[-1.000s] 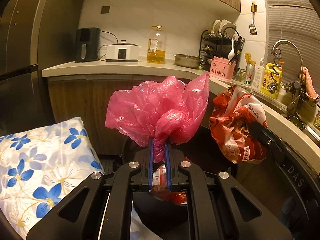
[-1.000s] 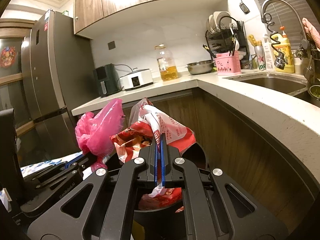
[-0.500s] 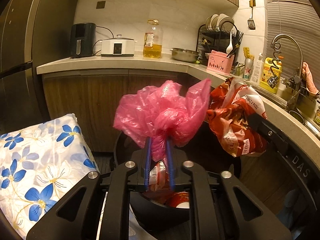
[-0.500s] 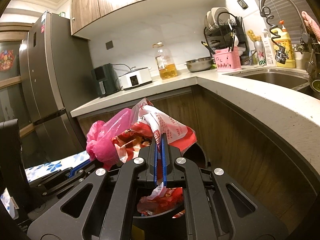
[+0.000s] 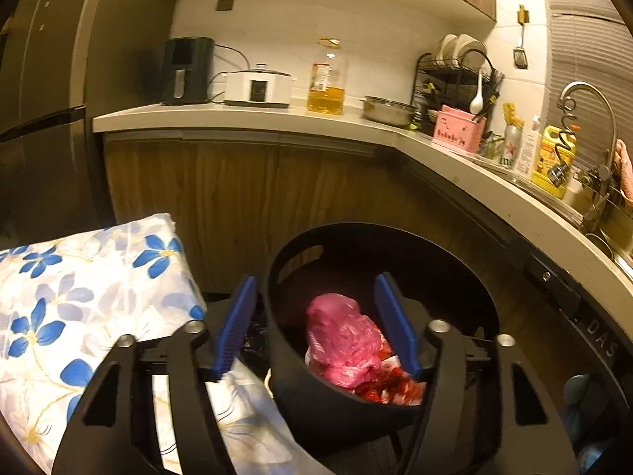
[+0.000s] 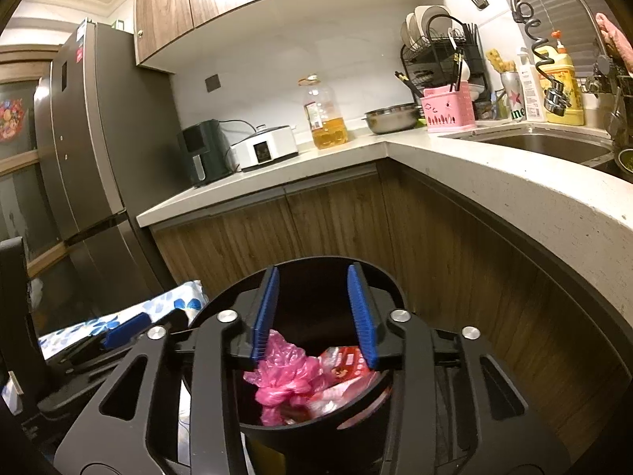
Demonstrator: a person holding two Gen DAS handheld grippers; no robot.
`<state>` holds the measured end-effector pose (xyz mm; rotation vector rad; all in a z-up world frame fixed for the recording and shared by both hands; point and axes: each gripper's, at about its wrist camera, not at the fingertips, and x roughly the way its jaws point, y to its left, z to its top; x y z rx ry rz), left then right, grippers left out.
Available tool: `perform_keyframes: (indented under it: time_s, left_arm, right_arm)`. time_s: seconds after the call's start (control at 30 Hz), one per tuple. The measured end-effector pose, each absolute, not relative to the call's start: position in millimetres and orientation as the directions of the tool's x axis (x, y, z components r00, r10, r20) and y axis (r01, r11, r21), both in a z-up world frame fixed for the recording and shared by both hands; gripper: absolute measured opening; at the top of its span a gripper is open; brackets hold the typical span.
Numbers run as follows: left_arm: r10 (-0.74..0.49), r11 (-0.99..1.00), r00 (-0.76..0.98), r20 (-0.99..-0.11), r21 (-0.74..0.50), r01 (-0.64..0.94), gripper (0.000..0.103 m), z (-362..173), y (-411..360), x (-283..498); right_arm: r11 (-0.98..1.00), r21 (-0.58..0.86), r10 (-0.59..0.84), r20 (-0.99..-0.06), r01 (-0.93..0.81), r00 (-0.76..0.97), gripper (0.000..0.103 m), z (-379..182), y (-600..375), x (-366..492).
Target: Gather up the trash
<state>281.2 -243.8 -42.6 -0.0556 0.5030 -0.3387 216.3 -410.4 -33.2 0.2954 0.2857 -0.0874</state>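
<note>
Crinkled pink bag (image 5: 345,340) in round bin (image 5: 316,399)

Left tool (image 5: 316,324), right tool (image 6: 314,312): black frames, blue ribbed pads, silver screws

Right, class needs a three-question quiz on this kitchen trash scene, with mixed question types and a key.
1. True or false: the pink bag lies inside the black bin.
2. The left gripper is: A) open B) shut on the bag C) out of view.
3. What lies beside the pink bag in the bin?

Key: 1 true. 2 A; its jaws have just been opening, pads clear of the bag. 3 red wrapper.
</note>
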Motion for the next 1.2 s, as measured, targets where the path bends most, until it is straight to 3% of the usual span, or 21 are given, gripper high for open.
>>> perform_keyframes:
  time_s: [0.27, 0.47, 0.77, 1.2]
  left_arm:
    - [-0.222, 0.974, 0.858, -0.464, -0.064, 0.217, 0.088, -37.0, -224.4, 259.8]
    - [-0.166, 0.986, 0.877, -0.451, -0.048, 0.162, 0.097, -30.5, -201.2, 231.6]
    - [-0.125, 0.992, 0.879, -0.46, -0.03, 0.125, 0.097, -25.1, -167.5, 178.6]
    - [-0.149, 0.989, 0.897, -0.416, -0.054, 0.139, 0.097, -10.8, -128.8, 101.4]
  right_arm:
    - [0.961, 0.248, -0.042, -0.318, 0.126, 0.947, 0.077, -34.4, -399.8, 201.1]
    - [0.97, 0.197, -0.065, -0.354, 0.142, 0.933, 0.089, -33.8, -382.5, 184.6]
    - [0.979, 0.13, -0.101, -0.351, 0.155, 0.931, 0.097, -15.3, -350.5, 138.8]
    - [0.982, 0.075, -0.14, -0.341, 0.175, 0.93, 0.097, 2.9, -309.0, 65.1]
